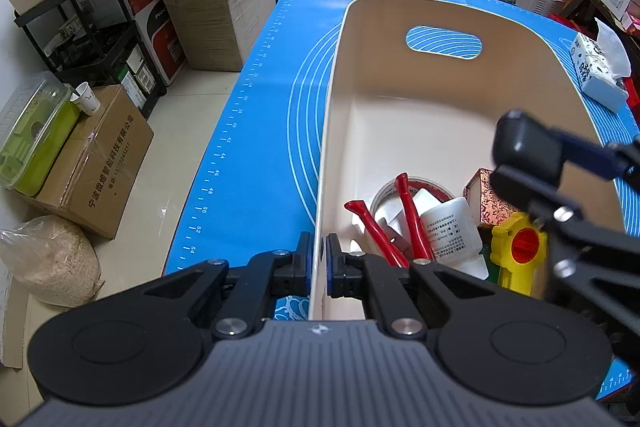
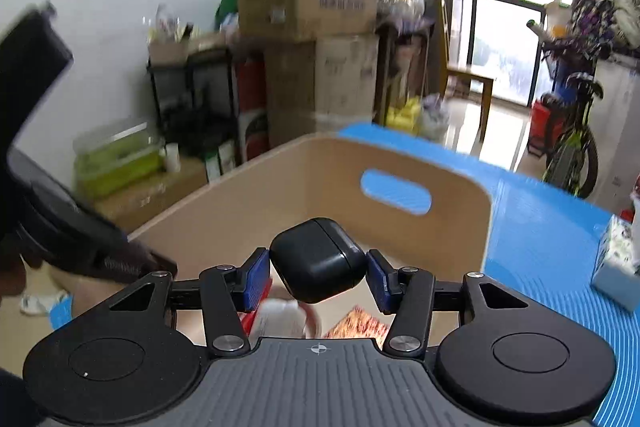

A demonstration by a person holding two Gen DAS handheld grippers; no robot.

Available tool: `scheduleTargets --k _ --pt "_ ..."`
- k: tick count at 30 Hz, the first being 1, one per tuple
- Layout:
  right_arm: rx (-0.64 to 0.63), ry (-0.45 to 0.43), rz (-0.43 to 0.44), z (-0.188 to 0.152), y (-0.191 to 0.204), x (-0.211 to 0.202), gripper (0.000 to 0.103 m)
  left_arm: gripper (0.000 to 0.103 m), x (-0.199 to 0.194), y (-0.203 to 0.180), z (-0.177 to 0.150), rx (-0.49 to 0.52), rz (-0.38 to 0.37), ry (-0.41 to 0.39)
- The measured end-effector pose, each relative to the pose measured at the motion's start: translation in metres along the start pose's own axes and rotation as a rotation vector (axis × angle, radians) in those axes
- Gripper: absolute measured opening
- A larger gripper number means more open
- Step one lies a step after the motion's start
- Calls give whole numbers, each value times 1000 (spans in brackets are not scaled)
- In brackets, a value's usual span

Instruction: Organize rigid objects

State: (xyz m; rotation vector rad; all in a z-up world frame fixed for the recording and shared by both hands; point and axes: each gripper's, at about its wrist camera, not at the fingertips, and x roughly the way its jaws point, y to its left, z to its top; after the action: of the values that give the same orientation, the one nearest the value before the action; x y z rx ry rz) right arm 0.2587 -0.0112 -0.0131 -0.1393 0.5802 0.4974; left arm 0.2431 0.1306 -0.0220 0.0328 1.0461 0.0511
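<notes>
left wrist view: the left claw [image 1: 319, 263] pinches the beige bin [image 1: 400, 131] wall; keep it steady. right wrist view: the right claw [image 2: 319, 277] holds the black earbud case [image 2: 318, 259] above the bin; lower it before letting go.

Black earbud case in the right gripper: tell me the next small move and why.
Probably lower it a little into the beige bin and open the jaws. The right gripper holds the black earbud case above the bin's interior, and the left gripper is clamped on the bin's wall, steadying it. The bare floor lies beyond the red-handled pliers.
</notes>
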Motion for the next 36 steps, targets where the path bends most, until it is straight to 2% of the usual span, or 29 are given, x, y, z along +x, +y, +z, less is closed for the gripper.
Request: scheduleTargets --k 6,11,14,16,23,25,29,31,32,33,35,36 --pt "1 82 0 -6 2 12 57 8 0 -1 0 2 4 0" --pt "22 90 -7 -11 0 12 59 8 -1 -2 0 3 10 -2" --pt "49 68 -6 -11 -4 6 66 8 -1 -2 0 1 9 -4" --pt "69 44 -21 -10 -5 -2 77 8 -2 -1 -1 1 9 -6" --pt "145 -15 -50 -5 -17 -26 89 8 -6 0 -1 -6 13 -17" --pt "163 -26 -69 -6 -20 -33 95 9 -8 0 -1 -6 18 -22" --pt "183 -49 -118 -7 -24 -47 97 10 -17 0 -1 -6 23 -59" --pt "189 -50 -136 -7 -24 -53 99 17 -23 -1 -1 -7 16 -72" --pt "193 -49 -143 -7 -24 -57 100 31 -26 -2 -1 -5 12 -81" --pt "194 -51 -151 -7 -24 -61 101 50 -29 -3 -1 -4 13 -91" --pt "188 -58 -170 -6 -23 -69 101 62 -39 -7 -3 -5 26 -133" --pt "185 -63 -181 -6 -22 -73 101 64 -43 -9 -3 -5 28 -145"
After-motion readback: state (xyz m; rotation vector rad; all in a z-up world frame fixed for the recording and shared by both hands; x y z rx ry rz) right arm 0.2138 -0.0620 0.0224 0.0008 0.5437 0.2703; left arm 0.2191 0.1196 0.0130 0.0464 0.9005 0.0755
